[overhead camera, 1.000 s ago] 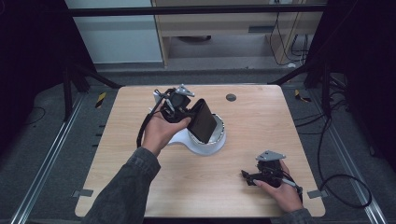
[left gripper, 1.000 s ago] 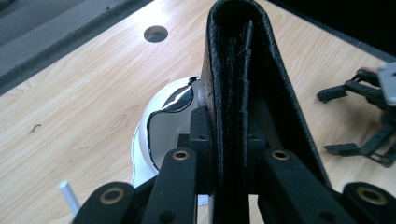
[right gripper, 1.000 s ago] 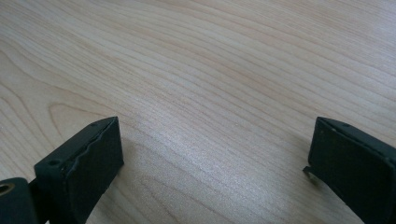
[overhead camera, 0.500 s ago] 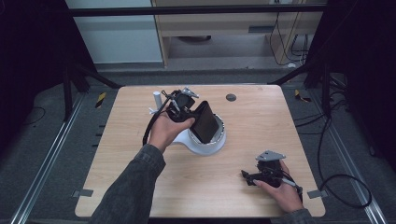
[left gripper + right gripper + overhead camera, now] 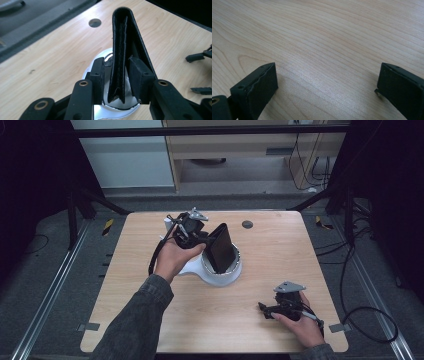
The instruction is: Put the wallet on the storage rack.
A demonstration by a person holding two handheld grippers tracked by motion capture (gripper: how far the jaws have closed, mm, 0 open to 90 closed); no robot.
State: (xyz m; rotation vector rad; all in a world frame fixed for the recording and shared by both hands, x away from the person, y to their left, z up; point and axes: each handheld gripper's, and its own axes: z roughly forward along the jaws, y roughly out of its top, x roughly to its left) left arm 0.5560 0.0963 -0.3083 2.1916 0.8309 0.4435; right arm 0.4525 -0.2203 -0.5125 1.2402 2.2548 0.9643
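Wallet (image 5: 221, 247) stands on its edge in a white bowl (image 5: 220, 276) near the middle of the table (image 5: 280, 250), a little toward the far edge, its folded spine pointing up and tilted slightly. In the left gripper view the wallet (image 5: 122, 50) rises between the two black fingers (image 5: 98, 77), its lower end resting down inside the bowl (image 5: 100, 110). The left gripper (image 5: 200, 236) reaches in from the bowl's left side. Its fingers have just been opening: the left one shows a slim gap to the leather, the right one sits close against the wallet's flared flap, and whether it is touching there is hard to tell. So the fingers stand apart around the wallet rather than clamped on it.

The bowl has a white handle (image 5: 189, 269) that sticks out toward the person's left hand (image 5: 172, 260). A small round hole (image 5: 247, 224) marks the table near its far edge, beyond the bowl.

The right gripper (image 5: 267, 309) rests on the table near the near right corner, well apart from the bowl, held in the right hand (image 5: 300, 322). In the right gripper view its fingers (image 5: 255, 87) are wide apart with bare wood between them.
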